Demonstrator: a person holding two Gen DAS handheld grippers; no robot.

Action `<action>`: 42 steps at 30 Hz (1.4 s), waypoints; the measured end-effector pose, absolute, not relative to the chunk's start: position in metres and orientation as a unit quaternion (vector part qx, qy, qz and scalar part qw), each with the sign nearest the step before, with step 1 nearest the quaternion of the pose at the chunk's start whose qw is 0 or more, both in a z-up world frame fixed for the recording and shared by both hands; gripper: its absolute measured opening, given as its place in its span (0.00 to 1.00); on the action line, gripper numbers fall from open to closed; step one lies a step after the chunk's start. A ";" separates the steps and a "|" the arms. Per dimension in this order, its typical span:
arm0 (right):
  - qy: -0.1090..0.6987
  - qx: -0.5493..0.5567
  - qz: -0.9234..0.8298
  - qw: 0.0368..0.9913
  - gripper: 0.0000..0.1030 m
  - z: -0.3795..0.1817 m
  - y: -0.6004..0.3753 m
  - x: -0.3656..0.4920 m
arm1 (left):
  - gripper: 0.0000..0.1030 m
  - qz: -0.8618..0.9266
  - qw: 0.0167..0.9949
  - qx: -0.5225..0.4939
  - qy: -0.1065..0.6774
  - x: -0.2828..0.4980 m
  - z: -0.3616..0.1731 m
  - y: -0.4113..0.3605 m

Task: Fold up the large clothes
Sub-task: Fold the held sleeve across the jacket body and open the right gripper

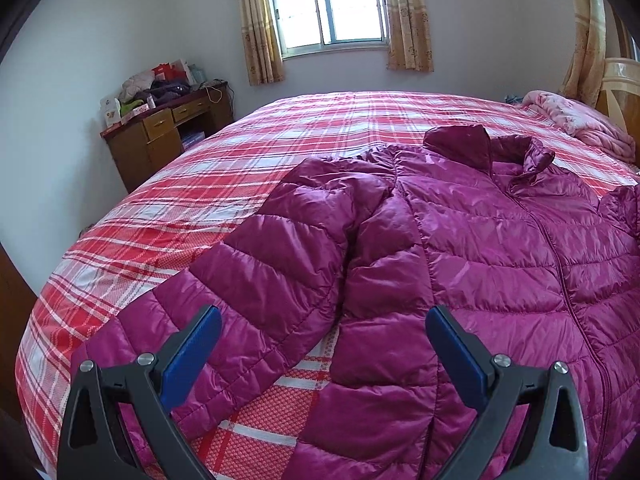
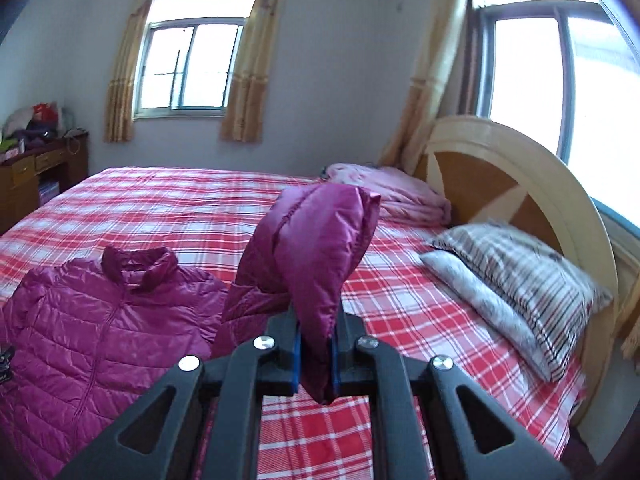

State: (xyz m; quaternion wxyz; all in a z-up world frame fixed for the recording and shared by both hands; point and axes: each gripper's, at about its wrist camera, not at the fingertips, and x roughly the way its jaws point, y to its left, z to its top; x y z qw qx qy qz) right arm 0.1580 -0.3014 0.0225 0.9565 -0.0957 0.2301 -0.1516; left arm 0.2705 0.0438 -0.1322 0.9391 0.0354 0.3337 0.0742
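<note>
A magenta quilted puffer jacket [image 1: 480,240] lies front up on the red plaid bed [image 1: 240,168], zipped, collar toward the far side. Its left sleeve [image 1: 256,280] lies stretched out toward me. My left gripper [image 1: 323,332] is open, its blue-padded jaws wide apart, hovering over the sleeve and the jacket's side. In the right wrist view the jacket body [image 2: 100,328] lies at lower left. My right gripper [image 2: 316,354] is shut on the other sleeve [image 2: 320,248] and holds it lifted above the bed.
A wooden desk [image 1: 164,136] with clutter stands by the far left wall. A folded pink blanket [image 2: 392,196] and two pillows [image 2: 516,280] lie by the curved headboard [image 2: 520,184]. Curtained windows are behind the bed.
</note>
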 end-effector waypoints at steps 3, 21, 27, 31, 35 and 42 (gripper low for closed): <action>0.229 -0.128 -0.135 0.955 0.12 0.018 -0.276 0.166 | 0.99 0.076 0.939 0.029 0.336 0.270 -0.133 0.050; 0.267 -0.182 -0.043 0.945 0.12 -0.036 -0.182 0.203 | 0.99 0.103 0.941 0.020 0.322 0.296 -0.122 0.074; 0.284 -0.184 -0.012 0.941 0.12 -0.060 -0.156 0.210 | 0.99 0.113 0.941 0.021 0.318 0.310 -0.118 0.076; 0.295 -0.189 0.008 0.937 0.12 -0.074 -0.142 0.214 | 0.99 0.114 0.940 0.028 0.321 0.315 -0.120 0.074; 0.315 -0.193 0.027 0.929 0.12 -0.095 -0.128 0.221 | 0.99 0.117 0.937 0.032 0.327 0.318 -0.125 0.075; 0.345 -0.189 0.046 0.918 0.13 -0.125 -0.119 0.226 | 0.99 0.123 0.934 0.043 0.333 0.323 -0.131 0.074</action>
